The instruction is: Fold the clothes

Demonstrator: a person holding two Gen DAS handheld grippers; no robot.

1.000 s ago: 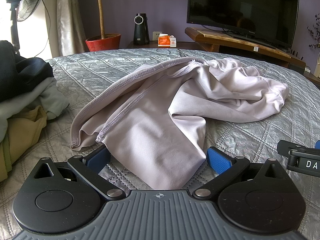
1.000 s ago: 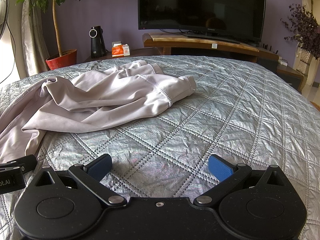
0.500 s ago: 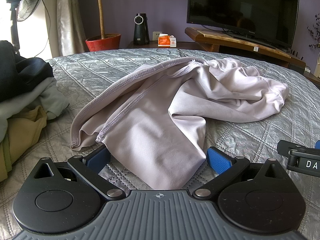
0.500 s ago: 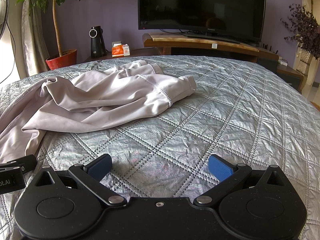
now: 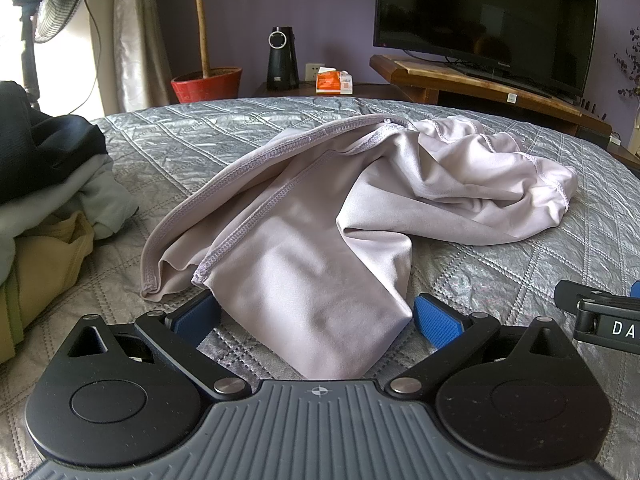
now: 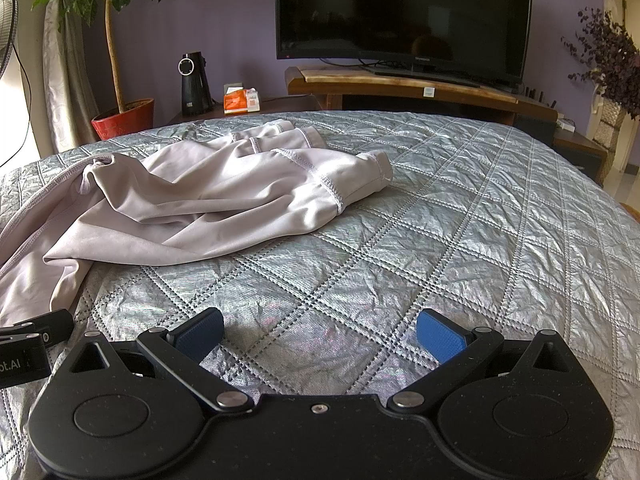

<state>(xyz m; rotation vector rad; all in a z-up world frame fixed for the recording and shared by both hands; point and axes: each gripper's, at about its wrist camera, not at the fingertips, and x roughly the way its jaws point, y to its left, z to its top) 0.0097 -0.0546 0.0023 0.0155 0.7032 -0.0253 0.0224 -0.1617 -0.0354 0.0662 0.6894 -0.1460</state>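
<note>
Bed (image 6: 460, 216), one, silver quilted cover, bearing everything below.
Television (image 6: 404, 16), one, dark, on wooden stand (image 6: 400, 84) beyond bed's far edge.
Pale lilac garment (image 5: 320, 248), one, crumpled, lying left of bed's centre; near end draped between left gripper's (image 5: 316, 316) jaws, spread wide, touching cloth but not pinching it.
Clothes pile (image 5: 44, 200), one, black, grey and tan layers, at bed's left edge, apart from garment.
Right gripper (image 6: 320, 332), jaws spread wide over bare quilt, empty, just right of garment.
Potted plant (image 6: 124, 120), one, red pot.
Black speaker-like cylinder (image 6: 195, 84), one.
Orange box (image 6: 239, 101), one, beside cylinder.
</note>
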